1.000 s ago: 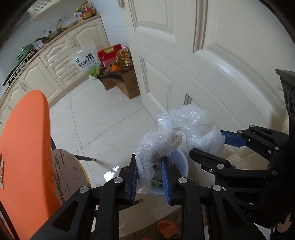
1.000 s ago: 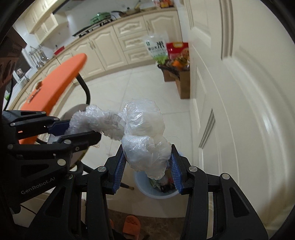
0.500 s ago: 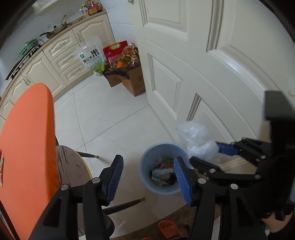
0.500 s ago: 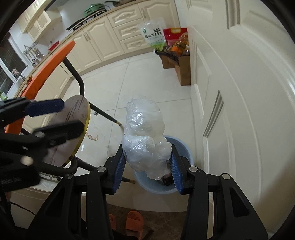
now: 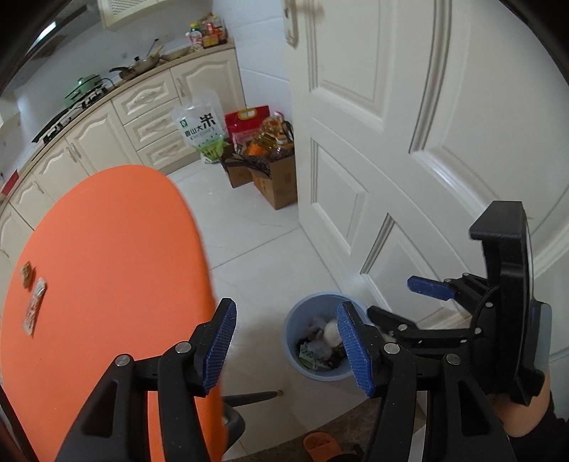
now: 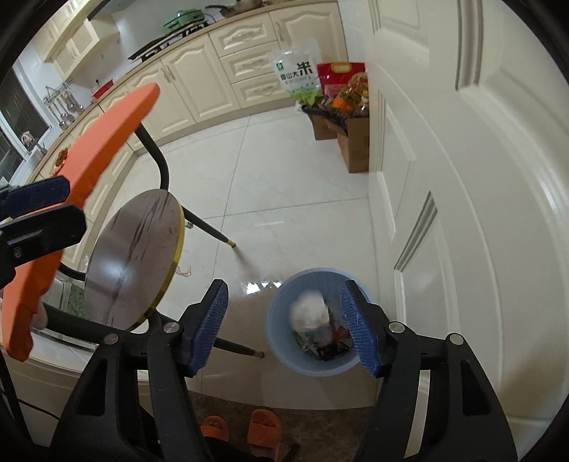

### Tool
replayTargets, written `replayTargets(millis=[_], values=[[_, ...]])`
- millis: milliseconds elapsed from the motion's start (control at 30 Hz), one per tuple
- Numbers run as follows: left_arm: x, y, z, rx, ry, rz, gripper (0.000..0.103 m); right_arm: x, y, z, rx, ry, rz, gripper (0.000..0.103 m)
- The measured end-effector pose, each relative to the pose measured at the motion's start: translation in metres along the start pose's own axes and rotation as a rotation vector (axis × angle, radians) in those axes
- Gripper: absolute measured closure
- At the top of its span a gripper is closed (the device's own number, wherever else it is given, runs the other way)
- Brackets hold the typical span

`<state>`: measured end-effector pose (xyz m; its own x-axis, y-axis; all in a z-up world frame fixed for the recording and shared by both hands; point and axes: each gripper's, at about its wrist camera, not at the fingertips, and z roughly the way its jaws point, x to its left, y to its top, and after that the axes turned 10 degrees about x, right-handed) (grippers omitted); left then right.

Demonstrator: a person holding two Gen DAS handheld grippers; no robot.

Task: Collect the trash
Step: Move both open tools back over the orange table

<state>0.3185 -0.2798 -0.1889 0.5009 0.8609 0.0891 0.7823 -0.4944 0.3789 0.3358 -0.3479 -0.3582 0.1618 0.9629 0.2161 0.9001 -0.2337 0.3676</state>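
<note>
You are standing over a glossy white tiled floor (image 6: pixel 284 184) in a kitchen, close beside a cream panelled door (image 6: pixel 462 177). A blue waste bin (image 6: pixel 277 341) sits on the floor near the foot of that door, and the white crumpled plastic bag (image 6: pixel 308 312) lies inside it on top of wrappers and other rubbish. Your left gripper (image 5: pixel 286 350) has its fingers apart with nothing between them. Your right gripper (image 6: pixel 284 327) has just been opening its fingers; they stand apart above the bin, and the bag is clear of them.

To your left is the round orange table (image 5: pixel 106 284), with two small snack wrappers (image 5: pixel 33 302) near its left edge. Under it a round dark wooden shelf with a gold rim (image 6: pixel 135 256) rides on black legs. Cream cabinets (image 6: pixel 220 71) run along the far wall under a counter carrying a green pot (image 6: pixel 185 16) on the hob. Against the cabinets leans a clear rice bag (image 6: pixel 297 76) with large printing that ends in the character 米; the smaller print is too fine to read. Beside it are a red packet (image 6: pixel 338 76) and open cardboard boxes (image 6: pixel 355 142) holding bottles. Orange slippers (image 6: pixel 263 430) rest on a brown mat at your feet.
</note>
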Motion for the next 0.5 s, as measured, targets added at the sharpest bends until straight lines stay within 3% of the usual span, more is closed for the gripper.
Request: replayTargets(millis=[267, 500], values=[[0.044, -0.044, -0.061, -0.091, -0.026, -0.056, 0.048, 0.049, 0.003, -0.057, -0.091, -0.011, -0.050, 0.037], [0.111, -0.094, -0.112, -0.187, 0.012, -0.142, 0.038, 0.131, 0.022, -0.107, -0.182, 0.024, -0.172, 0.031]])
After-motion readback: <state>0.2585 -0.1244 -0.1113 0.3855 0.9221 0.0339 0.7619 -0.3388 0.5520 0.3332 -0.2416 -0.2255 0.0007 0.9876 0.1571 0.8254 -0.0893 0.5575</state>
